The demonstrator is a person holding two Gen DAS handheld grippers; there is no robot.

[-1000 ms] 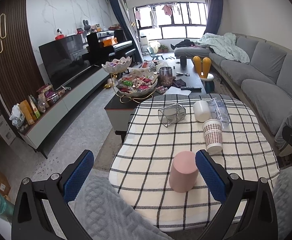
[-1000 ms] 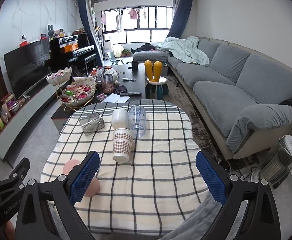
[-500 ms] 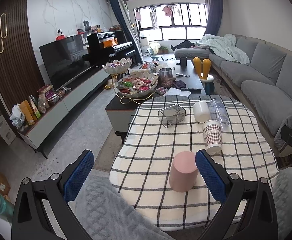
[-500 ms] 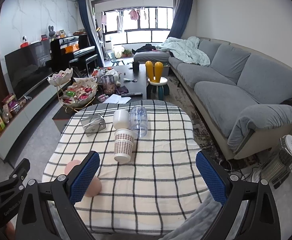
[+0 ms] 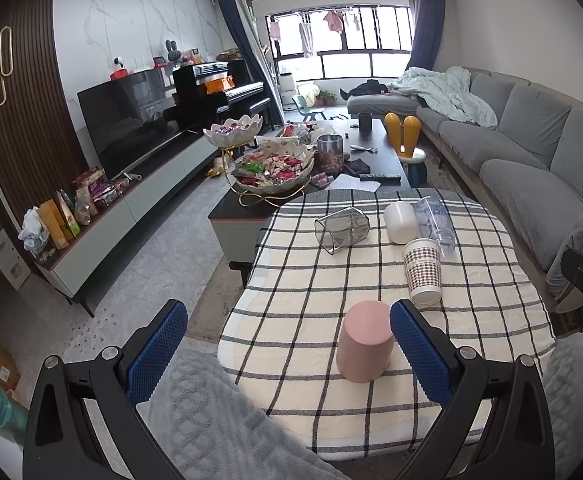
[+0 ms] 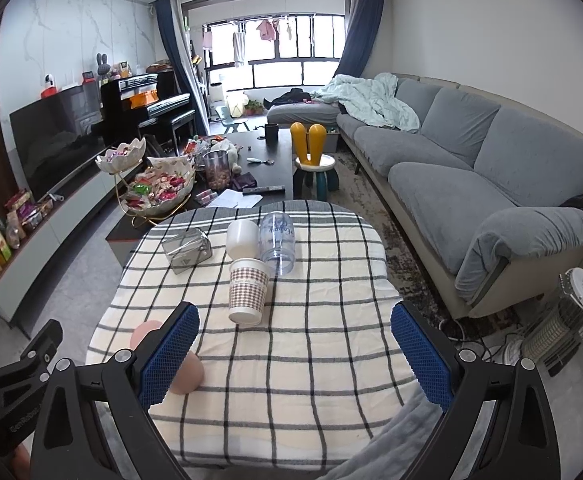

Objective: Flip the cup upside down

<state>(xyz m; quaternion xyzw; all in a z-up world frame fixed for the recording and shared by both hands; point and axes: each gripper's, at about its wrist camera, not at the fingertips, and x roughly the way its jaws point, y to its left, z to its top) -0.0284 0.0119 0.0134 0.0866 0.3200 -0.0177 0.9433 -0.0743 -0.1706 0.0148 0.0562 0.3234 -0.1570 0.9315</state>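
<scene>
Pink plastic marks the cup (image 5: pixel 365 346) standing upside down on a black-and-white checked tablecloth (image 5: pixel 303 292), at about five o'clock in the left wrist view. The left gripper (image 5: pixel 287 346) has its blue-padded jaws spread wide and holds nothing; the cup sits just inside the right-hand pad (image 5: pixel 419 350), though contact cannot be judged. At twelve o'clock from the cup, a smoked glass tumbler (image 5: pixel 342 230) lies on its side. To its right, a white cup (image 5: pixel 400 223), a clear plastic tumbler (image 5: pixel 435 222) and a checked paper cup (image 5: pixel 423 272), also inverted, cluster together. From the right wrist view, the right gripper (image 6: pixel 295 354) is likewise wide open and empty over the near edge of the cloth, the pink cup partly hidden behind its left pad (image 6: pixel 169 356) at eight o'clock. A grey sofa (image 6: pixel 471 168) runs along the room at two o'clock.
</scene>
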